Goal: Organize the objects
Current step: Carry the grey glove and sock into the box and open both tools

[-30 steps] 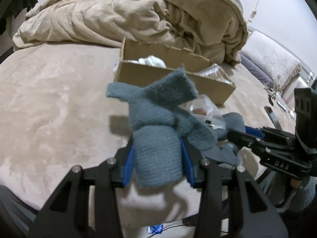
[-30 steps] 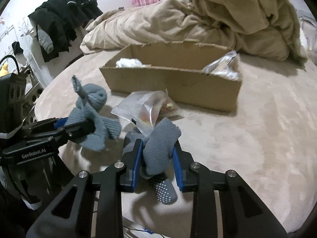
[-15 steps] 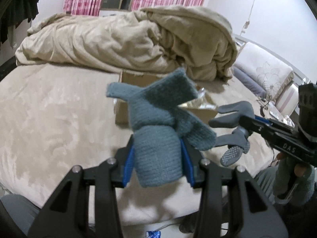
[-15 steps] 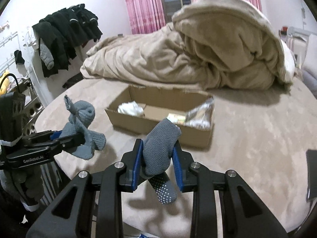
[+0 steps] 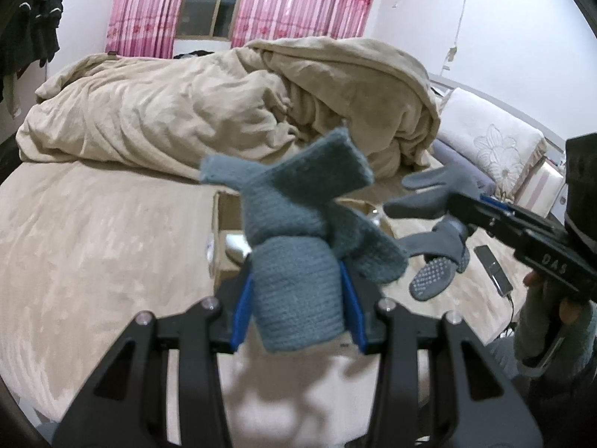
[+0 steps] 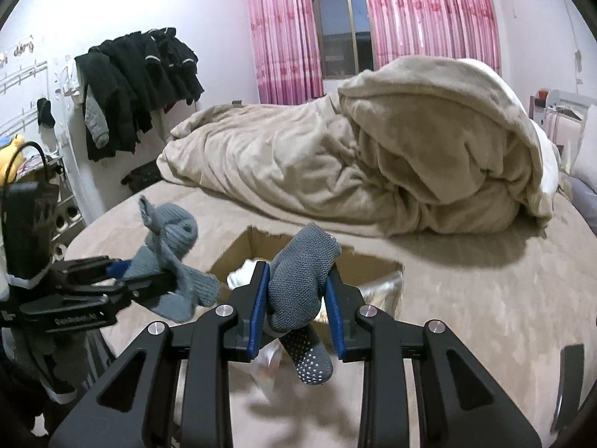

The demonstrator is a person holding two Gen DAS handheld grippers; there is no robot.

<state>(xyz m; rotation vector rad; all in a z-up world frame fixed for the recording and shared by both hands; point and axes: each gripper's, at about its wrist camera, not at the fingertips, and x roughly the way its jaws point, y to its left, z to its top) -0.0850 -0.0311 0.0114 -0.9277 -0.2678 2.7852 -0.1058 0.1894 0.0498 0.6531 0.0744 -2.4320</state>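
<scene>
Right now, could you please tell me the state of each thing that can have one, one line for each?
left gripper: shut on the blue-grey knit glove, held in the air
blue-grey knit glove: clamped, bunched, lifted
right gripper: shut on the dark grey dotted glove
dark grey dotted glove: clamped, fingers hanging down
cardboard box: open on top, items inside
blanket: crumpled in a heap

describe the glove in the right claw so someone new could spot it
Start at the cardboard box on the bed, before the heaped beige duvet. Above it, the right claw pinches a dark grey knit glove. Unlike the fuzzier blue-grey glove beside it, this one has white grip dots.
</scene>
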